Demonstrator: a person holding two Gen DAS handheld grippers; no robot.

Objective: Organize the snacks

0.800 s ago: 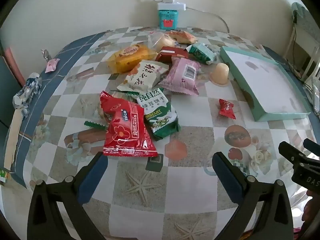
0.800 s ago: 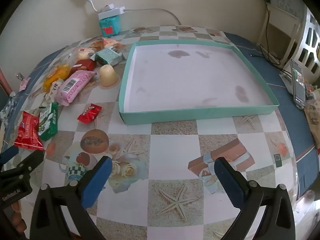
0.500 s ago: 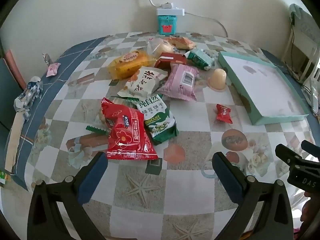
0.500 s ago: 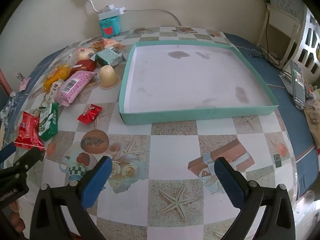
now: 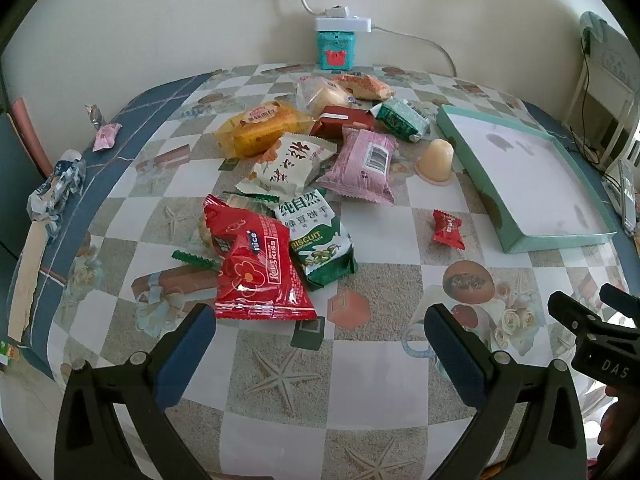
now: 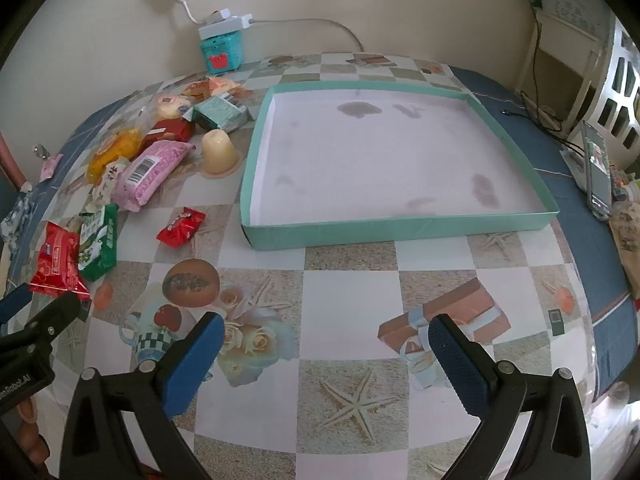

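Note:
A heap of snack packets lies on the patterned tablecloth: a red wafer packet (image 5: 256,268), a green biscuit packet (image 5: 318,236), a white packet (image 5: 290,164), a pink packet (image 5: 366,164), a yellow cake (image 5: 262,128), a jelly cup (image 5: 436,160) and a small red candy (image 5: 448,228). A shallow teal tray (image 6: 400,228) with nothing in it sits right of the heap. My left gripper (image 5: 320,344) hangs open just short of the red wafer packet. My right gripper (image 6: 326,346) hangs open over bare tablecloth in front of the tray. Neither holds anything.
A teal box (image 5: 335,49) with a white power strip on top stands at the back wall. Crumpled wrappers (image 5: 56,192) lie at the table's left edge. A phone (image 6: 598,172) rests right of the tray. The table's front edge is close below both grippers.
The left gripper has drawn slightly back and up, so the snack heap sits a little higher and smaller in its view. The right gripper has hardly moved.

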